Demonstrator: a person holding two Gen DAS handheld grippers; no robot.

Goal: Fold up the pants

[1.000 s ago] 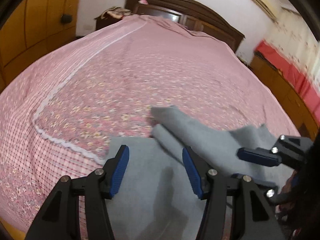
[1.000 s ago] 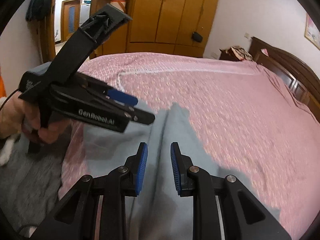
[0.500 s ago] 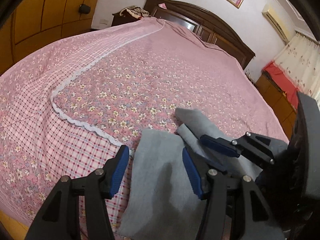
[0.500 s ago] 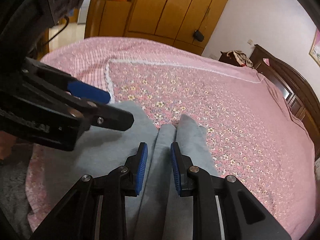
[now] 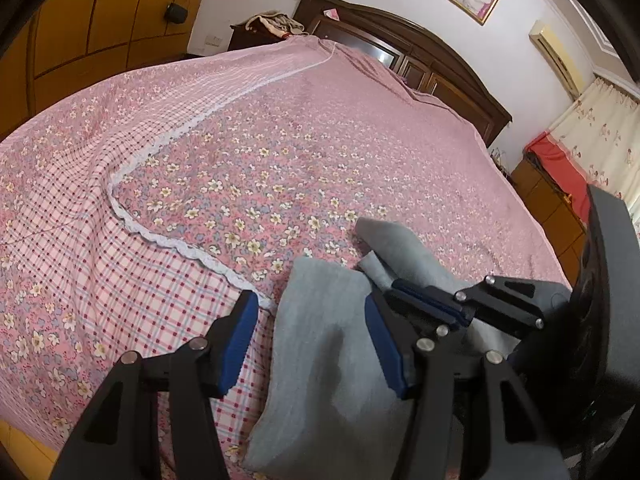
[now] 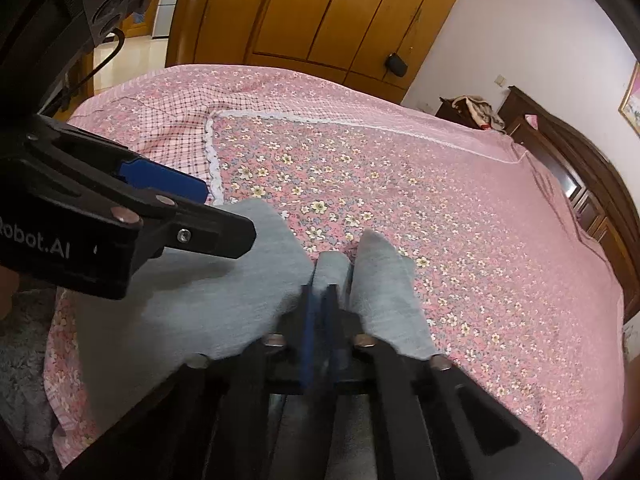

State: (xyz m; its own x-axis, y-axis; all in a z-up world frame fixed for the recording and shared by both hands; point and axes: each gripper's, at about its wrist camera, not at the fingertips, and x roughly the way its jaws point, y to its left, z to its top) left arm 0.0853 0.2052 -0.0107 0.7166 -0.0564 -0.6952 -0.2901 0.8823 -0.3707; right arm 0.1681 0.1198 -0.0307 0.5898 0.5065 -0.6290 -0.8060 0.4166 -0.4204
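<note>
Grey pants (image 5: 328, 344) lie bunched at the near edge of a bed with a pink floral cover (image 5: 320, 152). My left gripper (image 5: 312, 340) is open, its blue pads either side of a flat grey panel, just above it. My right gripper (image 6: 320, 312) is shut on a raised fold of the pants (image 6: 330, 272), with cloth bulging on both sides. In the left wrist view the right gripper (image 5: 432, 304) shows at the right, pinching the fold. In the right wrist view the left gripper (image 6: 168, 200) reaches in from the left over the pants (image 6: 224, 292).
A dark wooden headboard (image 5: 420, 52) is at the bed's far end. Wooden wardrobes (image 6: 340, 16) line the wall. A nightstand with clothes (image 5: 268, 28) stands beside the headboard. A grey rug (image 6: 24, 360) lies on the floor by the bed's near corner.
My right gripper closed from slightly open onto the fold of the pants. Both grippers pulled back toward the bed's near edge, dragging the pants with them.
</note>
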